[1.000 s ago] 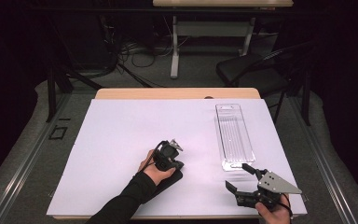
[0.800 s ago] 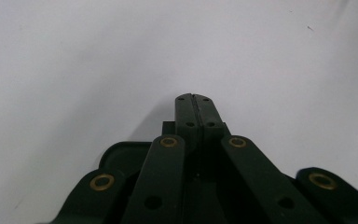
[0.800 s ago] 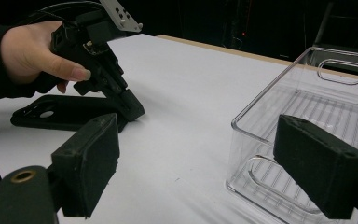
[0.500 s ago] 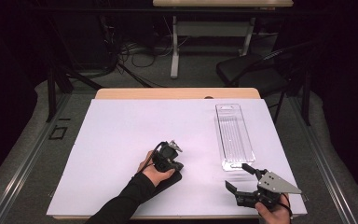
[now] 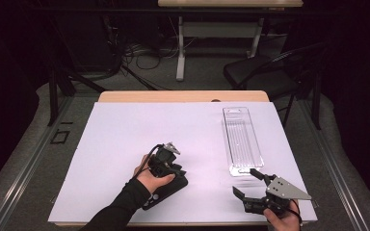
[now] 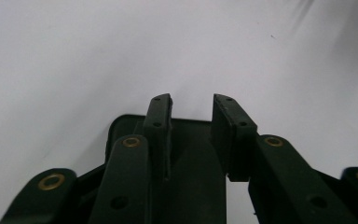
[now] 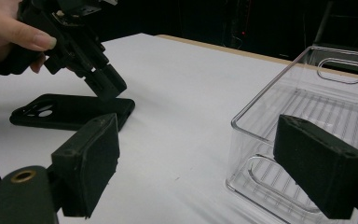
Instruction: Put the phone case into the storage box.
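Phone case [image 5: 166, 188]: black, flat on the white worktop [image 5: 125, 144], near its front edge and left of centre; camera cutout at the end nearest the person's sleeve (seen in the right gripper view [image 7: 70, 112]).
Left hand [image 5: 149, 175]: comes in from the bottom edge in a black sleeve and holds the left tongs [image 5: 173, 168] just over the far end of the case, tips pointing down.
Left tongs, state: jaws narrowly apart, having just been opening; the left gripper view [image 6: 191, 116] shows a gap between the pads with the case [image 6: 186, 154] lying under them, and the pads do not press on it.
Tray [image 5: 243, 139]: clear plastic, long and narrow, ribbed floor, right of centre, well apart from the case.
Right tongs [image 5: 250, 183]: jaws wide with nothing between them, low over the worktop just in front of the tray's near end.
Right hand [image 5: 284, 219]: at the bottom right corner, gripping those tongs.
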Tool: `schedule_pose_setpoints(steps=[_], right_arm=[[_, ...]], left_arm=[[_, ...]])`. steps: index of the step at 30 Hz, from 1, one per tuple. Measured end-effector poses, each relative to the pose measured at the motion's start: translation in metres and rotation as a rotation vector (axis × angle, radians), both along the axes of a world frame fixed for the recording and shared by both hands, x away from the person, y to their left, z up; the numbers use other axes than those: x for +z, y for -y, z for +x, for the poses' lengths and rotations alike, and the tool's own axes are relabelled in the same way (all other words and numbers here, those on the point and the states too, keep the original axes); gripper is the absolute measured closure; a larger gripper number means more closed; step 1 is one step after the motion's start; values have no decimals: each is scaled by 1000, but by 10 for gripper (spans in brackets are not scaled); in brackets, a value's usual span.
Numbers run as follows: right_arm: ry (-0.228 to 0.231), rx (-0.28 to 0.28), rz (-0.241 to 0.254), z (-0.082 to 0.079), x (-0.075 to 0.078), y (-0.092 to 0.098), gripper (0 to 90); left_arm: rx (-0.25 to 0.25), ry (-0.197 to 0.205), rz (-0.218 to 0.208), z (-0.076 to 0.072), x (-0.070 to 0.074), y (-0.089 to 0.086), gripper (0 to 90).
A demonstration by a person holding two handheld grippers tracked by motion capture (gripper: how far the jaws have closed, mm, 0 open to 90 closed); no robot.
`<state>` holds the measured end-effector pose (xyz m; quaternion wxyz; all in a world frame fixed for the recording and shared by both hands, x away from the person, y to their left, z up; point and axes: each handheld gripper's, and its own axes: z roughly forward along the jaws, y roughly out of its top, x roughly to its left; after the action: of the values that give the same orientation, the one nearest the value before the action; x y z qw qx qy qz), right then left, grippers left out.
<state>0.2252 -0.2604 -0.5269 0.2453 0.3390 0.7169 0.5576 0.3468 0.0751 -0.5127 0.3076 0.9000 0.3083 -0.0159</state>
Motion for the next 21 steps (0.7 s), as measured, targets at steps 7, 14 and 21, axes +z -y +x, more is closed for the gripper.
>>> schedule_pose_setpoints(steps=[7,14,21], right_arm=[[0,-4,1,0,0,0,140],[-2,-3,-1,0,0,-1,140],[-3,-2,-3,0,0,-1,140]], left_arm=[[10,20,4,-8,4,-11,538],[21,4,-22,-15,8,-25,493],[18,5,10,-19,11,-31,463]])
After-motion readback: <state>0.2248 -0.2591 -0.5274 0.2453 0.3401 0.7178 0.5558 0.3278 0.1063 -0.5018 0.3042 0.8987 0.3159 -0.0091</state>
